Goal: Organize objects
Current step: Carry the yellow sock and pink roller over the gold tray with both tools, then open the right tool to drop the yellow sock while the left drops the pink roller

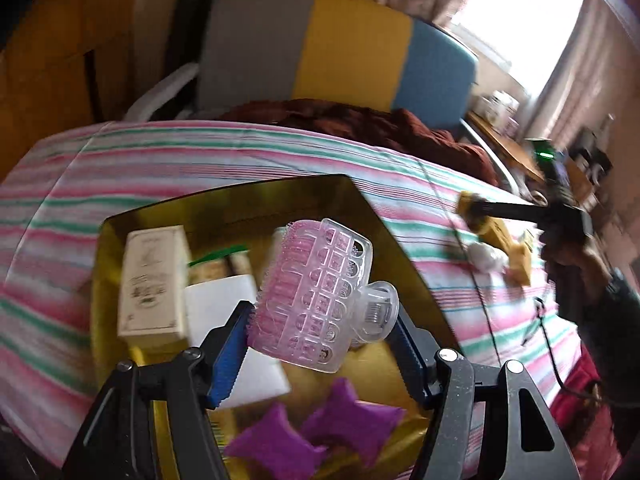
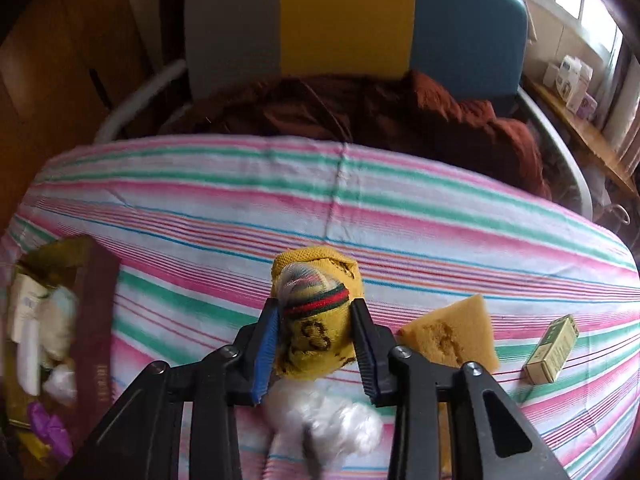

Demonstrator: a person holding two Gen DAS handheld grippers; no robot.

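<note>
Two grippers [image 1: 320,344] [image 2: 314,350] — both loaded

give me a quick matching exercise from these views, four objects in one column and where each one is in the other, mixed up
Objects
1. pink hair roller clip
2. yellow sock
3. purple bows
4. small green box

Places
A. lying on the striped sheet, right side
B. held in the left gripper
C. inside the gold box
D. held in the right gripper

Pairs: 1-B, 2-D, 3-C, 4-A

Gold box [image 1: 240,204]: glossy, mirror-like inside. Above box, hair roller [image 1: 316,296]: clear plastic, pink bristly core. Right of box, sock [image 2: 320,320]: yellow knit cloth; sponge [image 2: 456,336]: porous, rough.
</note>
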